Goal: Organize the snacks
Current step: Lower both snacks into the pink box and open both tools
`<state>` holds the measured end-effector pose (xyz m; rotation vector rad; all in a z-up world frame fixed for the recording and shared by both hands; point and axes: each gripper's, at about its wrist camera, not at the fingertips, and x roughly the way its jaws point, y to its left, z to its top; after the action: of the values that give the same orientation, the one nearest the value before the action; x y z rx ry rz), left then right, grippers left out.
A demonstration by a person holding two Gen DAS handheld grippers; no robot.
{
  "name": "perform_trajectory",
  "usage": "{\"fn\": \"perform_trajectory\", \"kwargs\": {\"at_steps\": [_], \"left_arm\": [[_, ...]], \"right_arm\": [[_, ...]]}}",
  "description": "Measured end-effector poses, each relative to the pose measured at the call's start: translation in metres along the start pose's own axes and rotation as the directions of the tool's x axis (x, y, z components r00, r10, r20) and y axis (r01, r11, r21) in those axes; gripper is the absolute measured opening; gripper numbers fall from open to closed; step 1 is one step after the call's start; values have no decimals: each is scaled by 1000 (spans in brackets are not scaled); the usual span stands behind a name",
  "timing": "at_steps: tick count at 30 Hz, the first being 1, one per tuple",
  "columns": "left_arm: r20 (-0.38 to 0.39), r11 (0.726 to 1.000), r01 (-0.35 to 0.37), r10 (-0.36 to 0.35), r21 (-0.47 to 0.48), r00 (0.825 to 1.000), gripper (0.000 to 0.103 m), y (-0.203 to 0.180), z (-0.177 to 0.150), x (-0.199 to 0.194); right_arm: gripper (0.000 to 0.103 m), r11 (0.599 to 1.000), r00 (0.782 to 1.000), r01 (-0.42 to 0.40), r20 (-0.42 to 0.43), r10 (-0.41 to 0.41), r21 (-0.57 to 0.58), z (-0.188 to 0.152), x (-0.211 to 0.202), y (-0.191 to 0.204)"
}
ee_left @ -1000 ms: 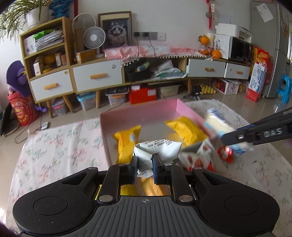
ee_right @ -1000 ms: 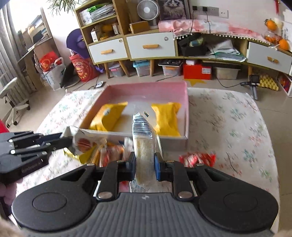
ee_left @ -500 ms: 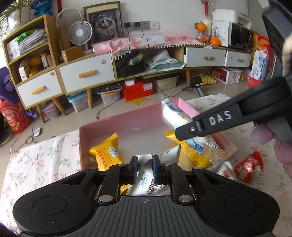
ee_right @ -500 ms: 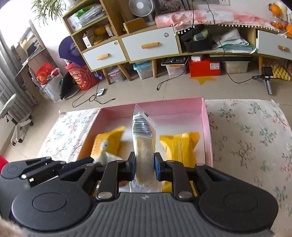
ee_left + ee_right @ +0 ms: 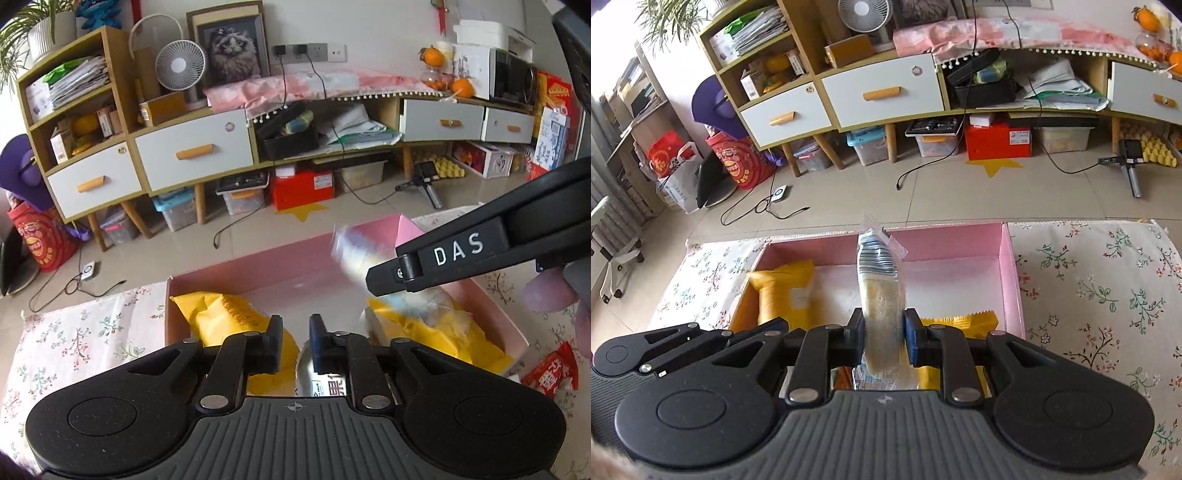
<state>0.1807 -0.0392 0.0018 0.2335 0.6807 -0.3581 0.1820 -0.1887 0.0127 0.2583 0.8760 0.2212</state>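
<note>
My left tongs [image 5: 294, 341] have just let go and stand open; the silver packet [image 5: 325, 384] now lies in the pink box [image 5: 1010, 280]. My right tongs [image 5: 882, 341] still grip the bread packet [image 5: 881, 295] over the box, next to drop.

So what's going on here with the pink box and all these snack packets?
A person with a handheld claw in each hand is sorting snacks into the pink box on the floral tablecloth. The right claw grips a clear, blue-striped cake packet upright over the box. The left claw is open above a white packet. Two yellow packets lie inside; a red packet remains outside.
</note>
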Motion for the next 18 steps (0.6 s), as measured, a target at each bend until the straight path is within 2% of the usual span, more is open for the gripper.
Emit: {"fn": "perform_trajectory", "kwargs": {"at_steps": [2, 4, 8, 10, 12, 18], "left_arm": [[-2, 1000, 3, -3, 3, 1000, 18, 0, 0, -2], [-4, 1000, -3, 3, 13, 1000, 24, -1, -1, -4], [-15, 1000, -12, 12, 18, 1000, 33, -4, -2, -10], [-17, 1000, -8, 9, 15, 1000, 44, -5, -3, -16], [-17, 1000, -10, 10, 16, 1000, 51, -6, -5, -21], [-19, 1000, -2, 2, -4, 1000, 66, -8, -9, -39]], "right_arm": [[29, 1000, 1000, -9, 7, 9, 7, 3, -2, -1], [34, 1000, 1000, -15, 15, 15, 1, 3, -6, 1], [46, 1000, 1000, -16, 24, 16, 0, 5, -13, 1], [49, 1000, 1000, -16, 26, 16, -2, 4, -18, 2], [55, 1000, 999, -12, 30, 12, -9, 2, -23, 3], [68, 1000, 999, -10, 44, 10, -1, -5, -40, 2]]}}
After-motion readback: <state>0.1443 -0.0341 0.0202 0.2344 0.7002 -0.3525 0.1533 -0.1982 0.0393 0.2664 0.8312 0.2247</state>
